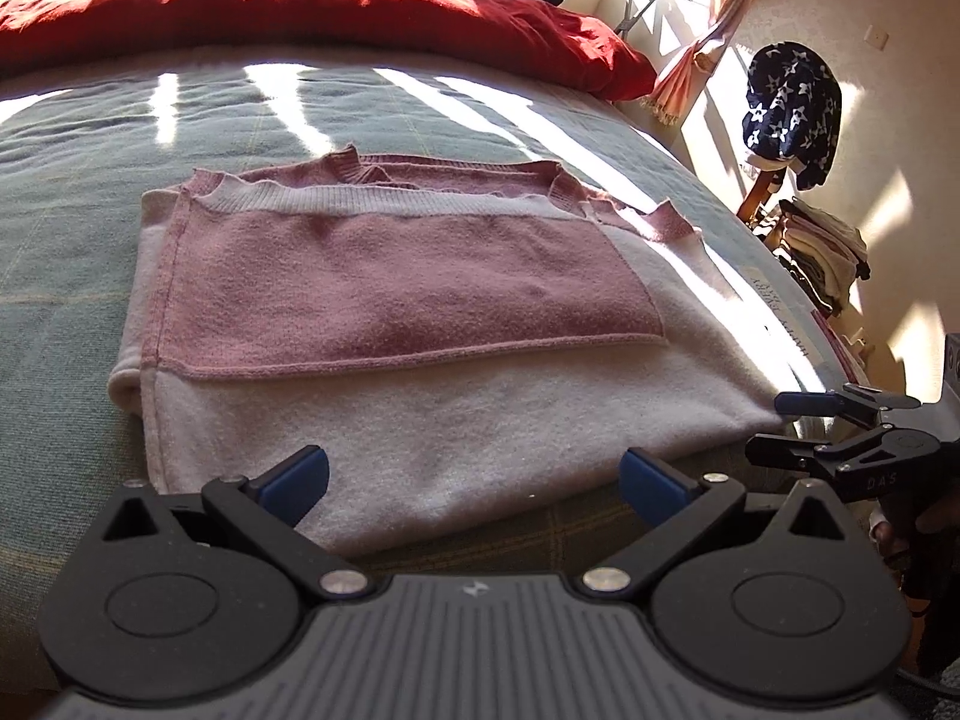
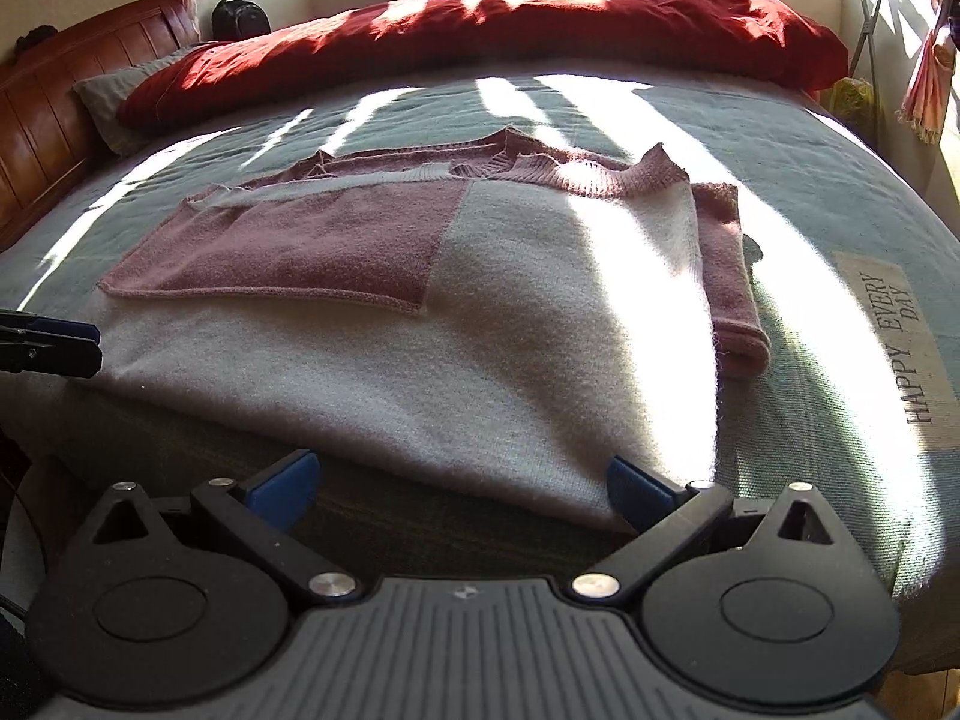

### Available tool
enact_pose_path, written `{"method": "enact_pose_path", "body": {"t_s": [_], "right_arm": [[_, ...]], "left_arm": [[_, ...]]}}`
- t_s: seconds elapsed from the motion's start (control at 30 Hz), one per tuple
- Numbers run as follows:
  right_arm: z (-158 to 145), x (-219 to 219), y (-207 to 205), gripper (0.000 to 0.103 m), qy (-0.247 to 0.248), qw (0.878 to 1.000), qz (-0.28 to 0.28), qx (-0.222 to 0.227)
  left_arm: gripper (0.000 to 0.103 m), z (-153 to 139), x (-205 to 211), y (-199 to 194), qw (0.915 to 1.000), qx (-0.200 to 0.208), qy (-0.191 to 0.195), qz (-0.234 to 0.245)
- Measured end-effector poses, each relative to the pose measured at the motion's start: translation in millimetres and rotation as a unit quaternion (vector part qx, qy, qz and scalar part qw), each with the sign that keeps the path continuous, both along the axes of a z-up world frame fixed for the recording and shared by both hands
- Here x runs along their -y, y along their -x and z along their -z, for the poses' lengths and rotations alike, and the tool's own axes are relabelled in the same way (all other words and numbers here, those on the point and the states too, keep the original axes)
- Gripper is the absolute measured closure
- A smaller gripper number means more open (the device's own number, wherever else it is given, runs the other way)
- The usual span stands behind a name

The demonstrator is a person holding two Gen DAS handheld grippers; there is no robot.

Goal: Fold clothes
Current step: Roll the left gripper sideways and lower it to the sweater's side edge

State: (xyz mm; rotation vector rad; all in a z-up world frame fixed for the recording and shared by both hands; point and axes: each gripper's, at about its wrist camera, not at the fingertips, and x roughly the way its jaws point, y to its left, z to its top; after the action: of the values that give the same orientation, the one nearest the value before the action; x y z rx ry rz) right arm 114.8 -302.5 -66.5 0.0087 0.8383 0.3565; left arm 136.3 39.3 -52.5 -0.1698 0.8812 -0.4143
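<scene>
A pink and white knit sweater lies folded flat on the green bed cover; the right wrist view shows the same sweater with a pink sleeve folded along its right side. My left gripper stands open at the sweater's near edge, nothing between its blue pads. My right gripper is open too, at the near right corner of the white part. The right gripper also shows at the right of the left wrist view, and the left gripper's fingertips at the left edge of the right wrist view.
A red duvet lies bunched along the far side of the bed. A wooden headboard stands at the left. A chair with a star-print garment and stacked clothes sits by the bed's right side.
</scene>
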Motion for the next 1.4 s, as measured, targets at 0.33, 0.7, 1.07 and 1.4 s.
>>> {"method": "enact_pose_path", "body": {"t_s": [0.33,0.7,1.07,1.4], "right_arm": [[0.1,6.9,0.6,0.000,-0.003,1.000,0.010,0.003],[-9.8,-9.8,-5.7,0.000,-0.004,1.000,-0.004,0.018],[-5.0,-22.2,-18.2,0.000,0.009,1.000,-0.010,0.003],[-0.1,-29.6,-28.9,0.000,0.008,1.000,-0.013,-0.004]], "left_arm": [[0.001,8.8,-7.6,-6.0,0.9997,-0.015,0.018,-0.009],[0.001,-48.5,-102.1,-77.0,0.9953,0.021,0.085,-0.040],[0.001,50.0,-158.7,-123.3,0.9600,-0.138,0.228,-0.084],[0.001,62.2,-144.0,-174.4,0.9449,-0.150,0.282,-0.071]]}}
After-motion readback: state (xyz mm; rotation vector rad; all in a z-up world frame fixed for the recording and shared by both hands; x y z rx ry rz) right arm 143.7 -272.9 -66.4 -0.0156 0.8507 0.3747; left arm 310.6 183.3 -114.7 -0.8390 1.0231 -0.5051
